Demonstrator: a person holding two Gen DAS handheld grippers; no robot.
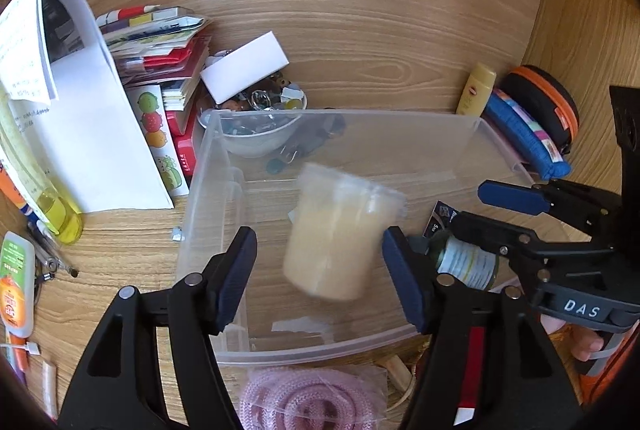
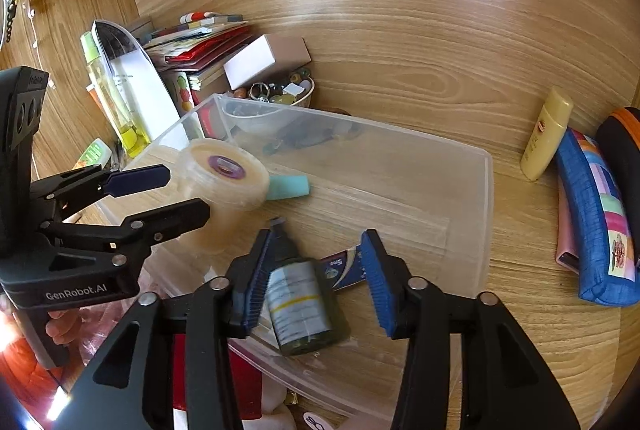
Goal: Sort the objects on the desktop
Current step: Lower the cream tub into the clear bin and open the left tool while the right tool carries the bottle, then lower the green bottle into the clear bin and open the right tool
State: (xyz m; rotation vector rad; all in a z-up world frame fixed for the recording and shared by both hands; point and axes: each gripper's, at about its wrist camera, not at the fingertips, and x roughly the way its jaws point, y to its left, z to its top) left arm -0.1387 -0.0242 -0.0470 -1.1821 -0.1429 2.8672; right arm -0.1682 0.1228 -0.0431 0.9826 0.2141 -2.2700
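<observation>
A clear plastic bin (image 1: 400,134) (image 2: 486,190) stands on the wooden desk. A stack of tape rolls in clear wrap (image 1: 340,234) (image 2: 224,182) is blurred inside the bin, between the open jaws of my left gripper (image 1: 320,270) (image 2: 160,194) and free of them. A dark green bottle with a white label (image 2: 298,304) (image 1: 466,262) lies in the bin between the open jaws of my right gripper (image 2: 316,278) (image 1: 496,206). A teal piece (image 2: 288,187) lies behind the tape.
A white bowl of trinkets (image 1: 256,126) (image 2: 280,94), a white box (image 1: 244,66), books and papers (image 1: 92,134) stand at back left. A yellow tube (image 2: 546,134), a blue pouch (image 2: 596,230) and a black-orange case (image 1: 548,106) lie right. A pink cord bag (image 1: 312,398) lies in front.
</observation>
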